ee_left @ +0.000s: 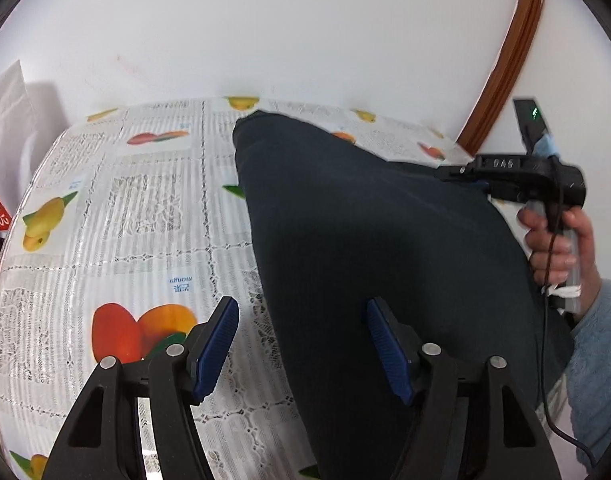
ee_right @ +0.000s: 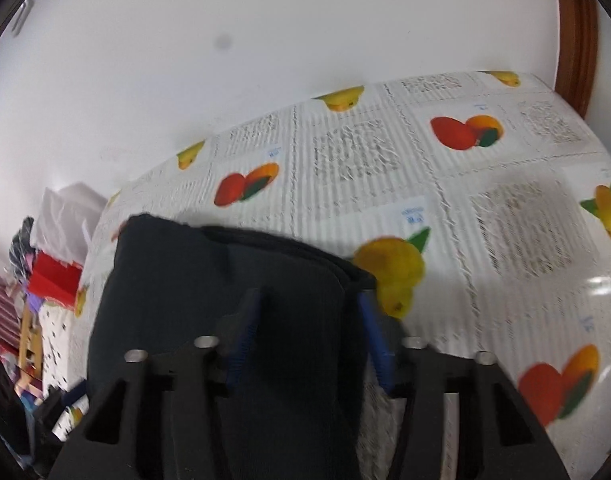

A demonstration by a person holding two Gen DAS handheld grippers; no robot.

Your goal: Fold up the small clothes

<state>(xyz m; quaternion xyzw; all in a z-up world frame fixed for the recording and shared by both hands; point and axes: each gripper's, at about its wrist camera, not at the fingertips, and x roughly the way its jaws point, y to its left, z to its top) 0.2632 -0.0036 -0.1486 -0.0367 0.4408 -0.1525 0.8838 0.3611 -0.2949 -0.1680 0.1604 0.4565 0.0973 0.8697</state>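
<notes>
A dark navy garment (ee_left: pixel 365 220) lies along the fruit-print tablecloth (ee_left: pixel 125 220), from the far edge down to the near right. My left gripper (ee_left: pixel 303 340) is open above its near left edge, with its right pad over the cloth and its left pad over bare table. In the right wrist view the garment (ee_right: pixel 177 280) looks folded in layers. My right gripper (ee_right: pixel 310 296) hovers at its right side, jaws apart, with flat fabric between the blue pads; the picture is blurred. From the left wrist view, a hand (ee_left: pixel 553 240) holds the right gripper (ee_left: pixel 449 174) at the garment's far right corner.
The tablecloth (ee_right: pixel 465 160) runs up to a white wall. A brown wooden frame (ee_left: pixel 509 60) stands at the far right. White bags (ee_right: pixel 65 208), a red box (ee_right: pixel 53 280) and other clutter sit past the table's left end. A light blue sleeve (ee_left: pixel 597 360) is at the right.
</notes>
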